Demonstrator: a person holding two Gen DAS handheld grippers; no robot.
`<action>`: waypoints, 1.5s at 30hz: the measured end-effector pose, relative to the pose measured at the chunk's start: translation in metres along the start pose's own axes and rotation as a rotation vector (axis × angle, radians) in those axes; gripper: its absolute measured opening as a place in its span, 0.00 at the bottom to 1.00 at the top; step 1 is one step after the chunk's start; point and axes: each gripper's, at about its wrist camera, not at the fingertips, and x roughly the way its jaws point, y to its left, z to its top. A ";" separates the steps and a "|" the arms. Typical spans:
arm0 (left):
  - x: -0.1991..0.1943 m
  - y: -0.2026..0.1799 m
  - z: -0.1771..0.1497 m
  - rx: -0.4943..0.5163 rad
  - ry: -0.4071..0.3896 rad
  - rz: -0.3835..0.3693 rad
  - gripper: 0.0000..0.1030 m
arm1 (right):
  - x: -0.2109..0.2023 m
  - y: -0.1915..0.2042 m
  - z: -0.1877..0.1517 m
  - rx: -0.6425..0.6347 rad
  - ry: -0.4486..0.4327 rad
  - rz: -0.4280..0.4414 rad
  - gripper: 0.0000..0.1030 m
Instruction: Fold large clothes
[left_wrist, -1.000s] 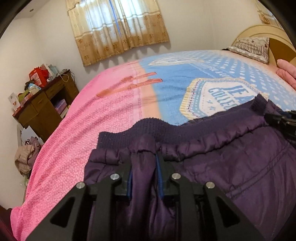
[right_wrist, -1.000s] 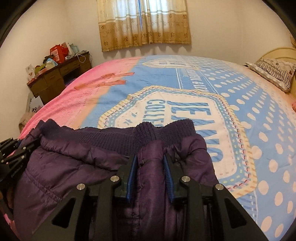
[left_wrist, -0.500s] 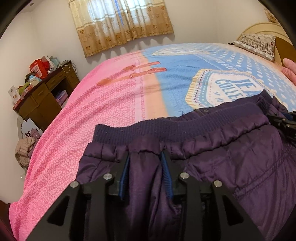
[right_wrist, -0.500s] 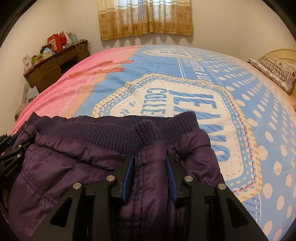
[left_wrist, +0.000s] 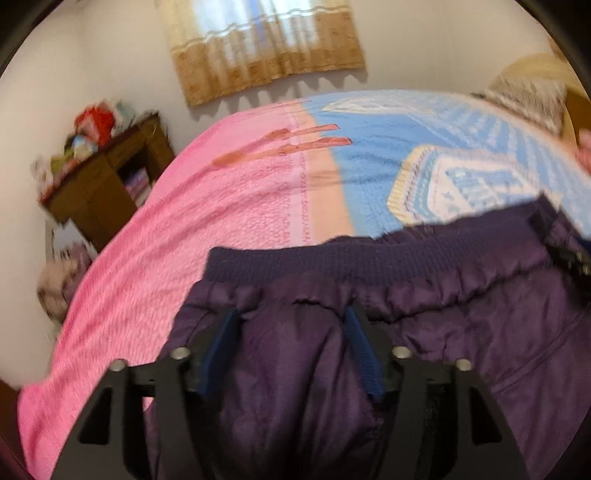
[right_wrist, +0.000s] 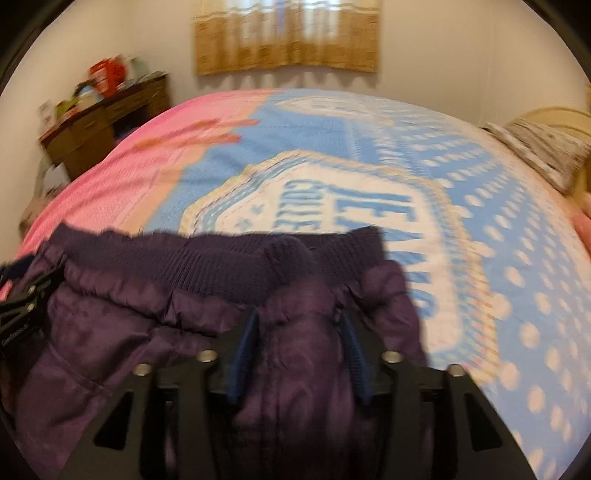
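Observation:
A dark purple padded jacket (left_wrist: 461, 332) with a ribbed knit hem (left_wrist: 351, 258) lies on the bed. My left gripper (left_wrist: 291, 321) has its jaws spread wide, the jacket's fabric bulging loosely between them near the hem's left end. My right gripper (right_wrist: 297, 321) is likewise spread, with jacket (right_wrist: 129, 332) fabric lying between the jaws near the hem's (right_wrist: 221, 266) right end. The right gripper shows at the right edge of the left wrist view (left_wrist: 569, 254); the left gripper shows at the left edge of the right wrist view (right_wrist: 22, 302). Both views are motion-blurred.
The bed carries a pink and blue printed cover (right_wrist: 369, 206), also seen in the left wrist view (left_wrist: 229, 206). A cluttered wooden desk (left_wrist: 103, 177) stands left by the wall. A curtained window (right_wrist: 288, 37) is behind. A pillow (right_wrist: 543, 147) lies far right.
Both grippers have opened: the jaws were pinched on the jacket fabric and now stand wide apart. The jacket's hem has settled flatter on the bed.

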 end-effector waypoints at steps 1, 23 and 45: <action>-0.007 0.005 0.000 -0.027 -0.014 -0.003 0.73 | -0.014 0.001 0.000 0.027 -0.031 -0.014 0.60; -0.004 -0.019 -0.031 -0.160 -0.005 0.161 1.00 | -0.001 0.051 -0.047 0.067 -0.053 -0.066 0.75; 0.004 -0.028 -0.031 -0.133 0.017 0.185 1.00 | 0.006 0.062 -0.047 0.011 -0.021 -0.123 0.78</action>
